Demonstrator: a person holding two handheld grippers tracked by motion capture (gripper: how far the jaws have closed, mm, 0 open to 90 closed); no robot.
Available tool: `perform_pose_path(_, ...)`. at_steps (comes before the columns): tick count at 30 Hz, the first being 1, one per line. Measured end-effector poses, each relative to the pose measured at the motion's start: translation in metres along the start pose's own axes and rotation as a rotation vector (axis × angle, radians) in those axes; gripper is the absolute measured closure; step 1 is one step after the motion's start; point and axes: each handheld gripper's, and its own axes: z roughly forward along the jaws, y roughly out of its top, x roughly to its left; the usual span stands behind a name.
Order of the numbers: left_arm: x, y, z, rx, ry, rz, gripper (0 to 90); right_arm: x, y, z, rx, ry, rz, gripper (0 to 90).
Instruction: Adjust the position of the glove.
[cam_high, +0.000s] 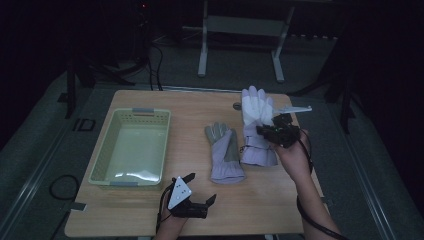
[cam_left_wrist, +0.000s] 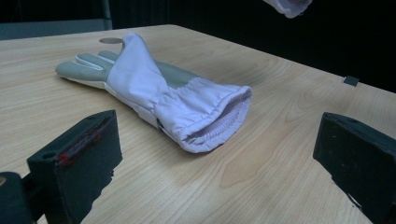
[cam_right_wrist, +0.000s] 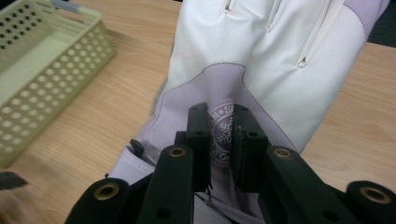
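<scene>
Two lilac-and-white fabric work gloves: one (cam_high: 258, 127) is pinched at its cuff by the right hand-held gripper (cam_high: 272, 129) near the desk's (cam_high: 150, 102) far-right corner, the other (cam_high: 224, 151) lies mid-desk, cuff toward the nearer, released left hand-held gripper (cam_high: 202, 190).
</scene>
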Motion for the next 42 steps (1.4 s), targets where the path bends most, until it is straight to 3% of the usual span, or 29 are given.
perform_pose_path(8,0.0,0.0,0.0,0.0,-0.001,0.002,1.1,0.038,0.01,0.017,0.027,0.061,-0.062,79.2)
perform_pose_path(18,0.0,0.0,0.0,-0.001,-0.002,0.0,1.1,0.063,0.0,0.039,0.083,0.057,-0.064,79.1)
perform_pose_path(30,-0.001,0.0,0.0,-0.002,0.0,0.003,1.1,0.067,-0.024,0.07,0.15,0.013,-0.024,79.1)
perform_pose_path(42,-0.001,0.0,0.0,0.0,0.0,0.007,1.1,0.065,-0.03,0.096,0.213,-0.006,-0.022,78.7)
